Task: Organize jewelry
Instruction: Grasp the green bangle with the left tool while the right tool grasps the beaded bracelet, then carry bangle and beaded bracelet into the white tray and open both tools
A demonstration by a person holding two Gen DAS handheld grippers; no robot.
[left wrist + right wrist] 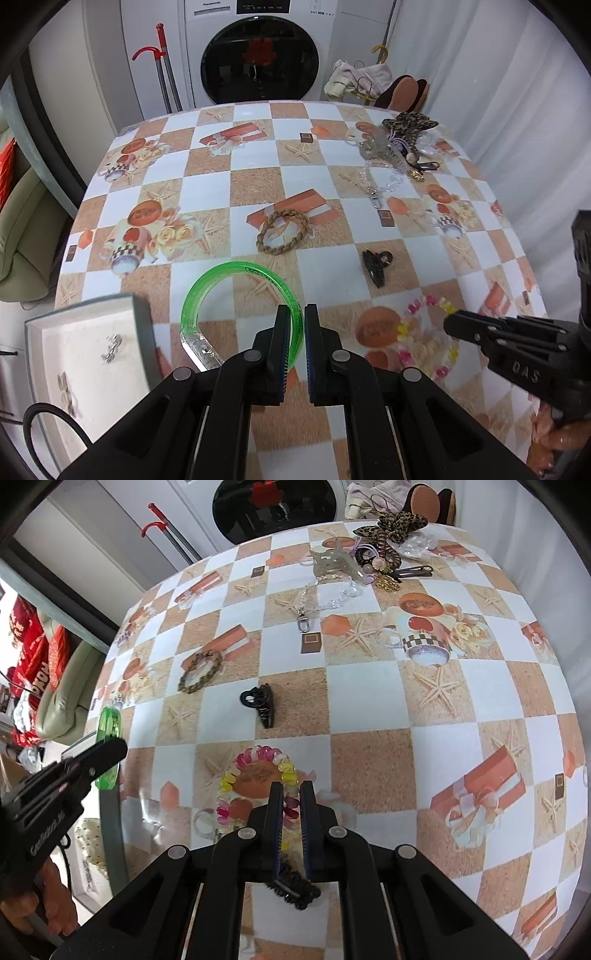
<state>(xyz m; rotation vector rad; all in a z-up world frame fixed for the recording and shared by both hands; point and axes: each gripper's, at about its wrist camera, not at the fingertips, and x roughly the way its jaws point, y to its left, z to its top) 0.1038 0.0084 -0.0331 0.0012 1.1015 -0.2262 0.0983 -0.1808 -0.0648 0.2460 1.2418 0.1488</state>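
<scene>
A translucent green bangle [242, 314], a pink-and-yellow coil bracelet [258, 786] (some beads clear), an orange-and-white checked tablecloth [258, 147].

A white front-loading washing machine [258, 55] with a round dark door stands beyond the far edge of the table [207, 184], which wears a checked cloth printed with starfish and gift boxes. Left of the machine lean grey poles with red handles [159, 66]. At far right lie brown slippers [406, 92] beside crumpled pale cloth [360, 79]. A green sofa [22, 221] sits at left.
</scene>
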